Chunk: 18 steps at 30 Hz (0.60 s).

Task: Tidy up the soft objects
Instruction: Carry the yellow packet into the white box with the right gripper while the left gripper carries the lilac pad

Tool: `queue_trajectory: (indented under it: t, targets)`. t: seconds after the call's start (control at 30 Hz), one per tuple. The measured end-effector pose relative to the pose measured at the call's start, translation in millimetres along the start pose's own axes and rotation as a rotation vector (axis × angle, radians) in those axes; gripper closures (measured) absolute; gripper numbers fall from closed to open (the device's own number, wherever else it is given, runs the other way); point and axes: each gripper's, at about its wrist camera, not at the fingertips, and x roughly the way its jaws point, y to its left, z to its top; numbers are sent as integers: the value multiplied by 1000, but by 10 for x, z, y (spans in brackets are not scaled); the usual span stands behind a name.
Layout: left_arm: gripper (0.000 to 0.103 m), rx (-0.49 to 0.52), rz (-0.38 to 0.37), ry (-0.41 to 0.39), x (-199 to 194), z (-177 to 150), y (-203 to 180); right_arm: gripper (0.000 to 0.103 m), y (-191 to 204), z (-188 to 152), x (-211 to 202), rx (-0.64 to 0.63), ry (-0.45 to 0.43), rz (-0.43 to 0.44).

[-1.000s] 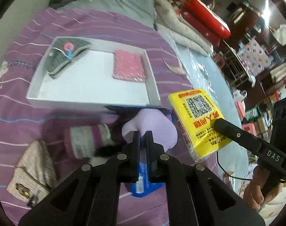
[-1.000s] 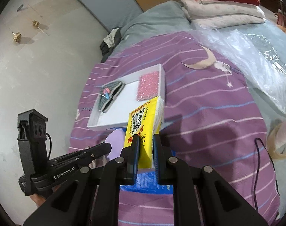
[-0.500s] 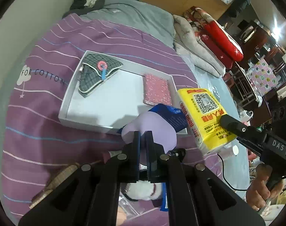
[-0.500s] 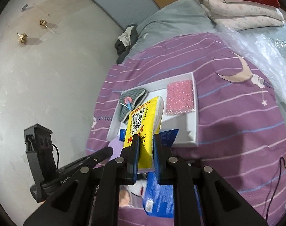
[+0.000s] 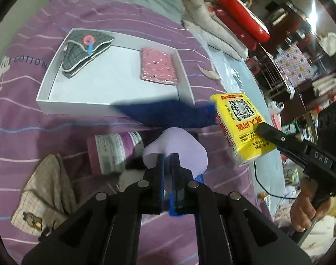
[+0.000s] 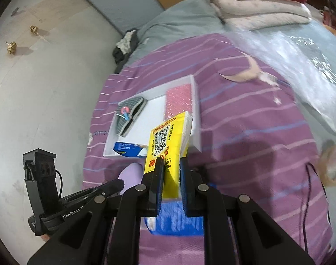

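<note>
Swung back toward six o'clock, both grippers hover short of the white tray [image 5: 114,108]; a yellow tissue pack [image 6: 165,145] is pinched in the right gripper's [image 6: 171,172] jaws, a lilac pad [image 5: 179,148] in the left gripper's [image 5: 167,165] nearly shut jaws. Two pouches are already stowed; several items remain on the bed.

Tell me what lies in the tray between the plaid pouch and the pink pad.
Only bare tray floor lies between the plaid pouch and the pink pad, seen clearest in the left wrist view.

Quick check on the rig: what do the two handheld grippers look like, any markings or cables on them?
Both are matte black plastic with two flat parallel fingers and round silver screws along the linkage. The left gripper has blue pads; in the right wrist view its side reads "GenRobot.AI", with a thin black cable at its boxy handle. The right gripper reads "DAS" in the left wrist view. No sleeves show.
</note>
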Motion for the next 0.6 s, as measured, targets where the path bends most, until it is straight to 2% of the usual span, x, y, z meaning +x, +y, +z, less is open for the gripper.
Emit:
queue_trajectory:
  t: [0.2,0.43,0.6]
  targets:
    - [96,31,59,-91,-402,2,-107,90,23,0,-258,-18,-55,-13]
    - [96,-30,110,-214,-870,29,119,90,178,60,-199,-52,-57,3]
    - [96,-79,132,-258,-991,58,318,90,337,80,-148,-88,-54,18]
